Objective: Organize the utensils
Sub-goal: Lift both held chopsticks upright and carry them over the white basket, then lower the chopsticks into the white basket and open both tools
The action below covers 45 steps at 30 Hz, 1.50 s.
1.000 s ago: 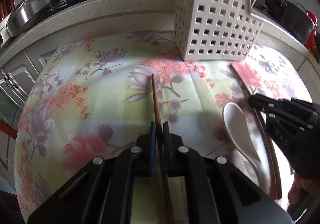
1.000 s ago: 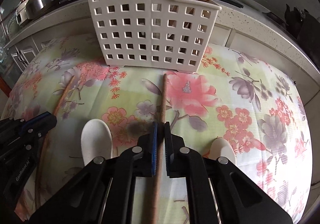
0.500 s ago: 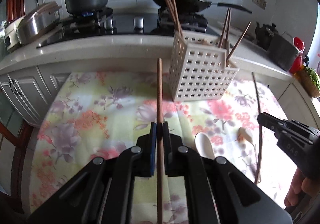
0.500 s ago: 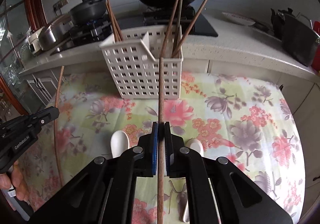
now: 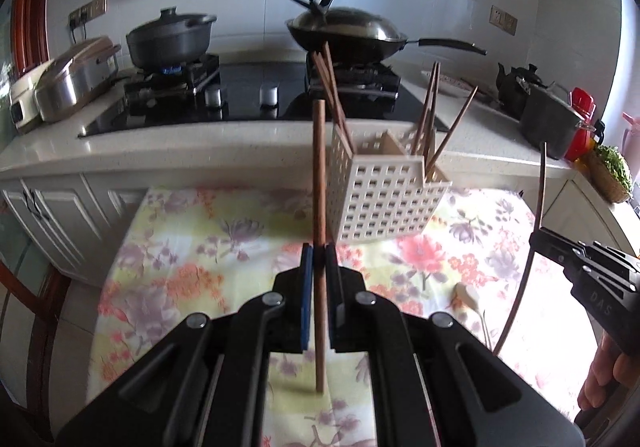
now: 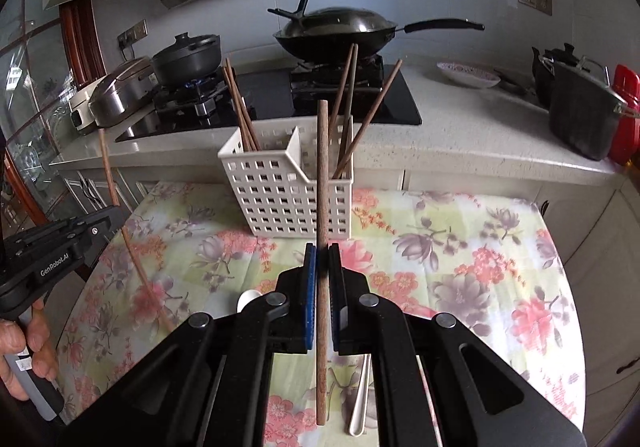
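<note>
While I hold both tools above the flowered table (image 6: 500, 247), my left hand-held gripper (image 5: 319, 255) is pinching one brown chopstick (image 5: 319, 183), which stands upright between the pads. My right hand-held gripper (image 6: 322, 259) pinches a second chopstick (image 6: 322, 175) the same way. Behind them the white basket (image 6: 280, 199) stands on the table with several chopsticks inside. A white spoon (image 6: 360, 407) lies on the cloth.
</note>
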Tool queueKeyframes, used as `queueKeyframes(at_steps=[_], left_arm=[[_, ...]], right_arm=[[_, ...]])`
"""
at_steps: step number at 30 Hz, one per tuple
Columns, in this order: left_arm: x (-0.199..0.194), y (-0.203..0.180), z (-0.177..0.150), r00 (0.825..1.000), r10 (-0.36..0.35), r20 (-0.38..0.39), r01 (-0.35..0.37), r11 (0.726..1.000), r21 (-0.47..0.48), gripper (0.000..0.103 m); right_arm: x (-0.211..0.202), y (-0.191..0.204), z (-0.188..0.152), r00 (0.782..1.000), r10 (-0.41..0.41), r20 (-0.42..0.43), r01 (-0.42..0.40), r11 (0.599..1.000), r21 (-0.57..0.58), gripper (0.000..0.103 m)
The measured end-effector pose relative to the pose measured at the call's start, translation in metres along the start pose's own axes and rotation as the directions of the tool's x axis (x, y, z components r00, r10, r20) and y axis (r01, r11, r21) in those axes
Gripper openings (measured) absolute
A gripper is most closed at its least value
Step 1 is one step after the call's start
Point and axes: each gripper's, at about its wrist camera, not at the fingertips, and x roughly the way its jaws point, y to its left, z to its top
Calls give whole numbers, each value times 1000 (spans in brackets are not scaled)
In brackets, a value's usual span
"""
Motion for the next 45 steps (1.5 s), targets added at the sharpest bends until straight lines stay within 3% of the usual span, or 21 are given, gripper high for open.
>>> queueKeyframes(at_steps=[9, 13, 22, 30, 45], left_arm=[[-28, -17, 77, 995, -52, 80, 49, 998, 36, 6], [-37, -23, 114, 987, -125, 98, 121, 992, 44, 6], [-24, -32, 178, 984, -107, 144, 99, 993, 63, 6], [11, -36, 187, 985, -105, 137, 97, 993, 61, 6], [67, -27, 162, 994, -94, 52, 93, 995, 25, 6]], right_arm=[[-15, -11, 90, 995, -17, 95, 16, 1000, 15, 6], [-9, -11, 134, 989, -42, 144, 39, 999, 21, 6], [29, -15, 193, 978, -45, 202, 35, 998, 55, 6], [58, -13, 210, 974, -41, 222, 25, 997, 73, 6], [115, -10, 174, 988, -33, 148, 23, 998, 67, 6]])
